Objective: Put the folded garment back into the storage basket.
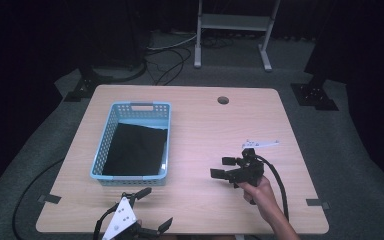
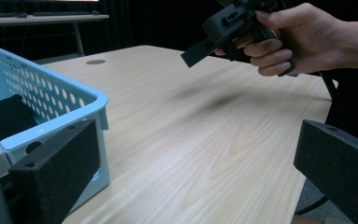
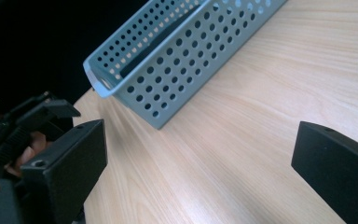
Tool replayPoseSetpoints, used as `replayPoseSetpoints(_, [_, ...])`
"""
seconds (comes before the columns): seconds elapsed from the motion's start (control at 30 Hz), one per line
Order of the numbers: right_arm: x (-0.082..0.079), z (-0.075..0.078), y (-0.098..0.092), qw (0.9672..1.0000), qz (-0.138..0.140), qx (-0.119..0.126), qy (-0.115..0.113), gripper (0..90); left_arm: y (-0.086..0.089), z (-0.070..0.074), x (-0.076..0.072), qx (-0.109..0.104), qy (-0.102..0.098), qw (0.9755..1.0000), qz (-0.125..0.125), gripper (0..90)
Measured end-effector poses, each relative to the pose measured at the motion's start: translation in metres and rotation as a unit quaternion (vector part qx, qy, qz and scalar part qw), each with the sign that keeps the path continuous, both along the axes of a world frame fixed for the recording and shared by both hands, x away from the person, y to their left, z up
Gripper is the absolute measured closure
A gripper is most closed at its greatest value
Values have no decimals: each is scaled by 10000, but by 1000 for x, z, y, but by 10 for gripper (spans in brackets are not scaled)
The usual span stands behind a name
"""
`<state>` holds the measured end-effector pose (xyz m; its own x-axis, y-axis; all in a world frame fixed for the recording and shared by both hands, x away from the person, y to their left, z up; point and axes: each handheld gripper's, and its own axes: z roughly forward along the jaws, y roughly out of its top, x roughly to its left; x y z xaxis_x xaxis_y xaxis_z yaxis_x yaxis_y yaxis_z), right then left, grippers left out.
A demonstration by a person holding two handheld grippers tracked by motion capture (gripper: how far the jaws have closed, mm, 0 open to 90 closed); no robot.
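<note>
A light blue perforated basket (image 1: pixel 109 131) stands on the left half of the wooden table (image 1: pixel 205 125) and holds a folded black cloth (image 1: pixel 135 150). My left gripper (image 1: pixel 154 209) hovers open by the front edge, just in front of the basket's near right corner. In the left gripper view its jaws (image 2: pixel 196 168) are wide apart with bare wood between, the basket (image 2: pixel 51 93) at left. A hand holds my right gripper (image 1: pixel 222 167) open, right of the basket and pointing left at it. In the right gripper view the jaws (image 3: pixel 200 163) frame empty table, the basket (image 3: pixel 182 60) beyond.
A small white flat part (image 1: pixel 261 144) lies on the table behind the right gripper. A round cable hole (image 1: pixel 223 100) sits near the far edge. A black cable (image 1: pixel 280 185) trails from the right gripper toward the front edge. A metal stand (image 1: pixel 232 30) is on the floor beyond.
</note>
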<state>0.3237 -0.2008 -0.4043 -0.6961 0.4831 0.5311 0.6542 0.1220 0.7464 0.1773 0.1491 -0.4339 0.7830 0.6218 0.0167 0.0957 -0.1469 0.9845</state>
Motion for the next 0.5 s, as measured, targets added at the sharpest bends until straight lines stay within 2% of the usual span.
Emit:
replayPoseSetpoints(0.33, [-10, -8, -13, 10000, -39, 37, 48, 31, 1, 0, 0, 10, -5, 10000, 21, 0])
replayPoseSetpoints(0.47, [-18, -9, -22, 9998, -101, 135, 62, 31, 0, 0, 0, 20, 0, 10000, 2, 0])
replayPoseSetpoints(0.5, [-25, -9, -26, 9997, -103, 229, 47, 31, 0, 0, 0, 38, 0, 10000, 0, 0])
